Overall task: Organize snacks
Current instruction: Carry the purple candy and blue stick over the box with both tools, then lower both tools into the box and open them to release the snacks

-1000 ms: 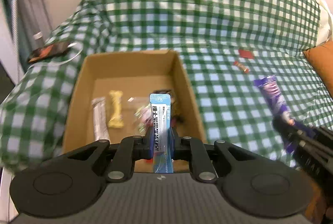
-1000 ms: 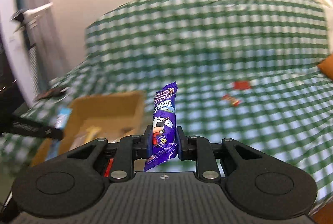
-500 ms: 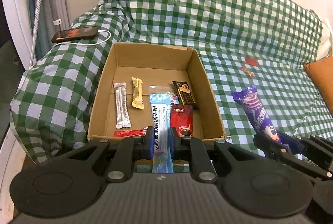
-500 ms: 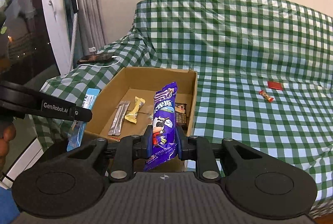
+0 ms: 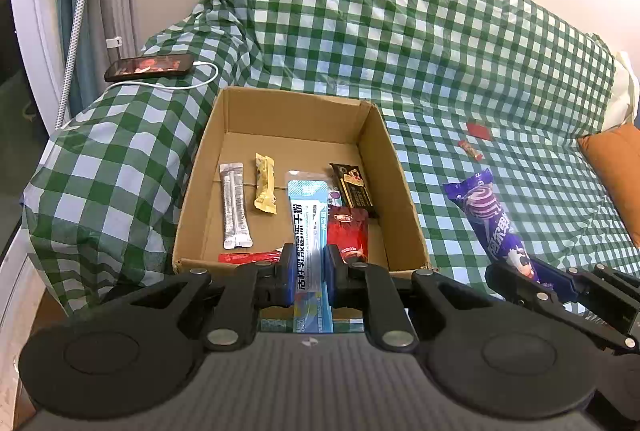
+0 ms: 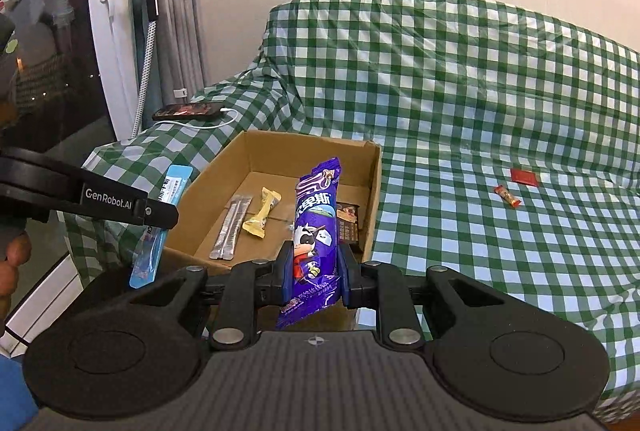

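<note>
The light blue flat snack packet [image 5: 308,227] hides part of the brown cardboard box's [image 5: 404,191] floor, and the small red-orange wrapped candy [image 6: 507,196] is too small to read.

We count one cardboard box [image 5: 402,183] holding six snack packets, two more packets gripped, blue packet [image 5: 310,231] and purple packet [image 6: 314,223], two small red items [image 5: 472,141] on the checked cover's right side, one phone [image 5: 150,67].
</note>
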Available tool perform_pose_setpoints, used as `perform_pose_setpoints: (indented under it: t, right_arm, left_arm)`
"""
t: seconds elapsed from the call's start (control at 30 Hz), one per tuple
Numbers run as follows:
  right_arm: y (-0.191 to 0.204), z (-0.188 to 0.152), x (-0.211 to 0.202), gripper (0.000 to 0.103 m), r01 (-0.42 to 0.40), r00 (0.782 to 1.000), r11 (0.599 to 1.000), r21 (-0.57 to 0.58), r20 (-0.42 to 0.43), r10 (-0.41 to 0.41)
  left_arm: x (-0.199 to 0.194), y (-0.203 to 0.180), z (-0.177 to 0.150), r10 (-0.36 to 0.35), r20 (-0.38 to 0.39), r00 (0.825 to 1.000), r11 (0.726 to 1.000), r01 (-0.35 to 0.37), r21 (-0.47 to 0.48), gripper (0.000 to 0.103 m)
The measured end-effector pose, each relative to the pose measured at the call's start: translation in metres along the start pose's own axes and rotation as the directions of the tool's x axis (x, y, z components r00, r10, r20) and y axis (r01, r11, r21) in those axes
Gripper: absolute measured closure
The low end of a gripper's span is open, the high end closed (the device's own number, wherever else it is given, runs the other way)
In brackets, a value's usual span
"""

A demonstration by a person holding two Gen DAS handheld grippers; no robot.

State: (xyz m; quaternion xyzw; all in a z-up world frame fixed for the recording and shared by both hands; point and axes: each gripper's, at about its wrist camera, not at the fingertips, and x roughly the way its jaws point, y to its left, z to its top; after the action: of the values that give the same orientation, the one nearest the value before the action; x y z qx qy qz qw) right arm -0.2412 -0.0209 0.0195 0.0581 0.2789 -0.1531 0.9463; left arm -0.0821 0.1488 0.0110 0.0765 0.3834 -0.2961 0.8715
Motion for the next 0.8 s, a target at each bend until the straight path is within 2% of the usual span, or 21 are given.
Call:
perform_pose_setpoints:
  t: [0.8]
  right_arm:
    - [-0.009,-0.002,0.018,0.08,-0.001,0.999,1.0,0.001,-0.05,0.001]
  left_arm:
    - [0.019,0.007,0.008,0.016,-0.032,0.999,1.0,-0.017,-0.025,0.087]
